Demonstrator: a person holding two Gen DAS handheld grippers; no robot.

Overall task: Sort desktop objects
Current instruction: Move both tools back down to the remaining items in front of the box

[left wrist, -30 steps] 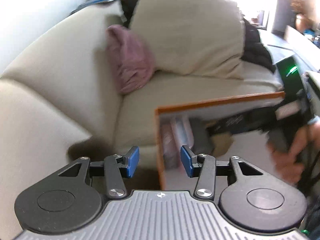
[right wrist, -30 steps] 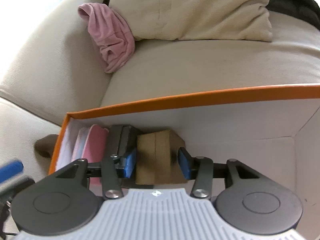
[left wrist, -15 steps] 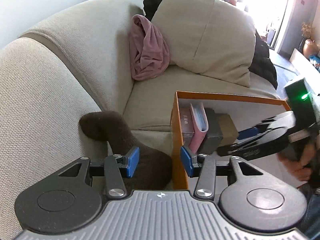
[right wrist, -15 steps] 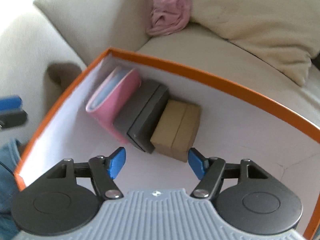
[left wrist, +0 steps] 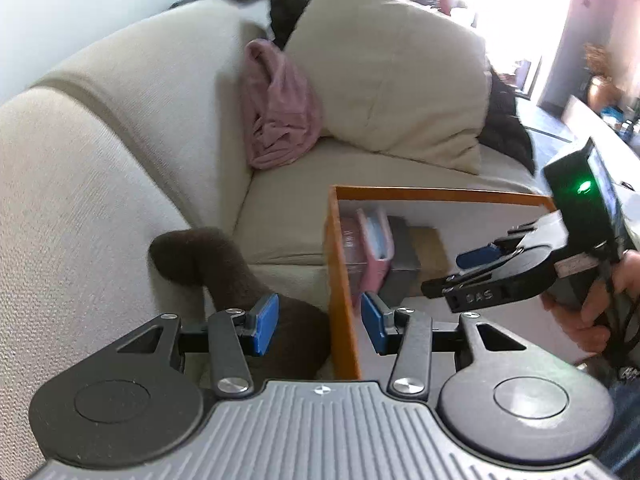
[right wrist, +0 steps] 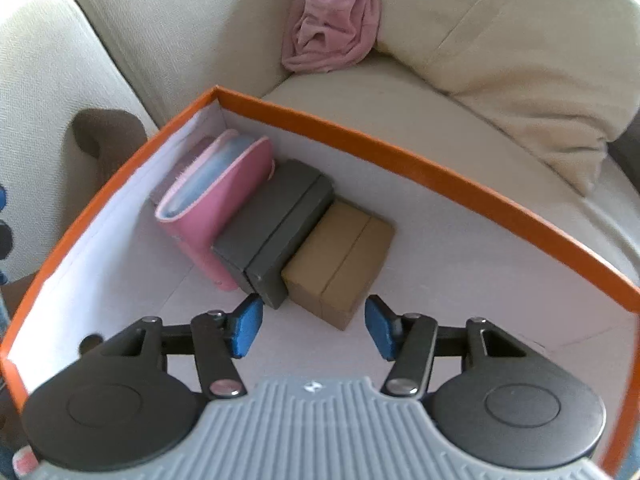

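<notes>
Boxes sit in a row along the far wall of an orange-rimmed carton (right wrist: 400,160) on the sofa (right wrist: 400,92): a pink case (right wrist: 224,196) at ten o'clock, a dark grey box (right wrist: 276,224) touching it, and a brown cardboard box (right wrist: 340,260) touching that. The right gripper (right wrist: 312,326) hangs above the carton floor, fingers spread, holding nothing, the brown box at its twelve o'clock. The left gripper (left wrist: 318,324) is likewise released, its fingers straddling the carton's left wall (left wrist: 340,280), a brown sock (left wrist: 224,272) at ten o'clock.

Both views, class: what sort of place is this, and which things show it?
Most likely a home living room: a beige sofa with a big cushion, pink cloth tucked beside it, and an orange box on the seat.
</notes>
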